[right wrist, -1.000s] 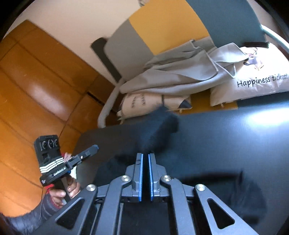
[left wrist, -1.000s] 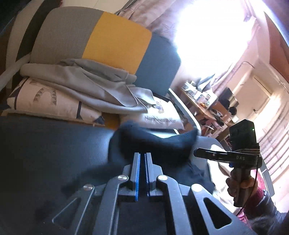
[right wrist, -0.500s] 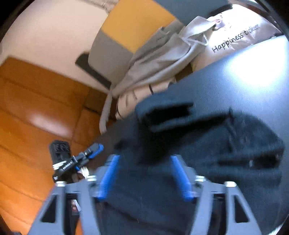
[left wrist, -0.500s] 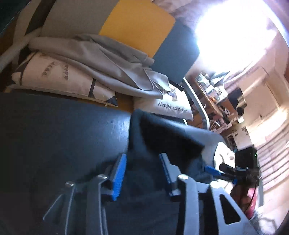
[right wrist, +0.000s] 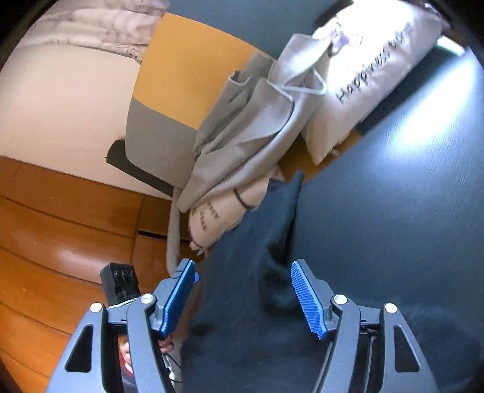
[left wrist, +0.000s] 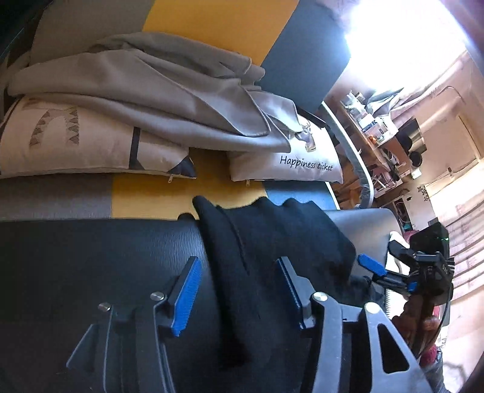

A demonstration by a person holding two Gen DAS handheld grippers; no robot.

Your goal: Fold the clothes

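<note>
A black garment (left wrist: 266, 260) lies folded over on the dark leather surface (left wrist: 90, 266); it also shows in the right wrist view (right wrist: 260, 290). My left gripper (left wrist: 239, 290) is open, its blue pads either side of the garment and just above it. My right gripper (right wrist: 245, 299) is open too, over the garment's other end. Neither holds cloth. The right gripper shows in the left wrist view (left wrist: 372, 269) at the right edge; the left gripper's body (right wrist: 121, 284) shows in the right wrist view.
A grey garment (left wrist: 157, 99) is heaped on two cream pillows (left wrist: 302, 163) against a grey, yellow and blue sofa back (left wrist: 217, 27). A metal sofa rail (left wrist: 351, 151) and a cluttered desk (left wrist: 384, 133) stand to the right. Orange wood panelling (right wrist: 60, 217) lies beyond.
Both grippers were shut on the black garment, holding it up. They have opened and let it go; it now lies folded on the dark surface.
</note>
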